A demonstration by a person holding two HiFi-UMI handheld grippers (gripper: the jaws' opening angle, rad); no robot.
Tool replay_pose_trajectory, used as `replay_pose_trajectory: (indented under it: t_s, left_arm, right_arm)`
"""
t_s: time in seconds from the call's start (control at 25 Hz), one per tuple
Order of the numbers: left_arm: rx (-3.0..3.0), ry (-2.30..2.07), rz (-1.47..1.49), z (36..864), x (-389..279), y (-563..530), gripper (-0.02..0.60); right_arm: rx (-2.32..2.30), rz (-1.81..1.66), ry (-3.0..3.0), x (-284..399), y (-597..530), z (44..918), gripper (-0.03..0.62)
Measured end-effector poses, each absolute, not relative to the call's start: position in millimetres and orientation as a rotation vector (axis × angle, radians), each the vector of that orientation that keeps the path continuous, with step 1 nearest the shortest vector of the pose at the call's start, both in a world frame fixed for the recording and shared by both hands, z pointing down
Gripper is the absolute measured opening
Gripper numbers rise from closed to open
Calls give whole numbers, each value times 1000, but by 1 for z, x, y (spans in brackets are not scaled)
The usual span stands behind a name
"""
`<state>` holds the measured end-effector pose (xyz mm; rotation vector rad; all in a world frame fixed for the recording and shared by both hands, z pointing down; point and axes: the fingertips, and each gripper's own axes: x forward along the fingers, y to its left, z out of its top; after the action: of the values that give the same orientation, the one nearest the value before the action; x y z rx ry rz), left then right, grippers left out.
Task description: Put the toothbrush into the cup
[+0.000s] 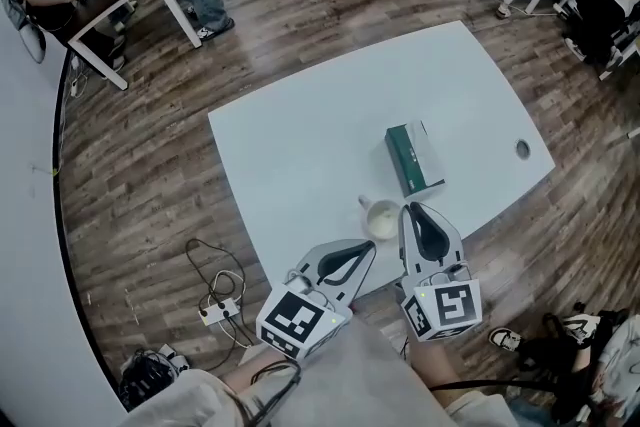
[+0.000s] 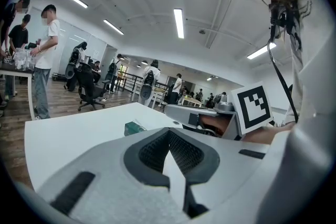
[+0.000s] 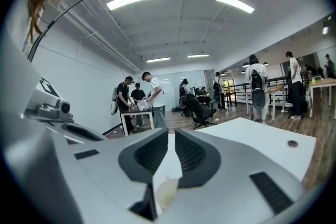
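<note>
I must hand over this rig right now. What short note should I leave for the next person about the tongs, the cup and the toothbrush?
Left tongs: tips together, holding nothing.
Right tongs: jaws a slit apart, empty, tip right beside the cup.
Cup: upright on the white table, near its front edge; no toothbrush shows in it.
Green box: lies flat just beyond the cup. No loose toothbrush is in view, and I cannot tell whether the box holds it.
Done: nothing yet.
Left: find the toothbrush, grasp it, put it into the cup.
</note>
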<state>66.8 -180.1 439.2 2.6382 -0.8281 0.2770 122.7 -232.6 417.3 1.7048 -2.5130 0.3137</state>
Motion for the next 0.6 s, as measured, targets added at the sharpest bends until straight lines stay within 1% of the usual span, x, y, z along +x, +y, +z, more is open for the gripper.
replay_pose_trajectory:
  t_s: [0.6]
  left_arm:
    - [2662,-824,260,431,58,-158,8]
  right_arm:
    - [1646,310,-2553,102,-196,409,40]
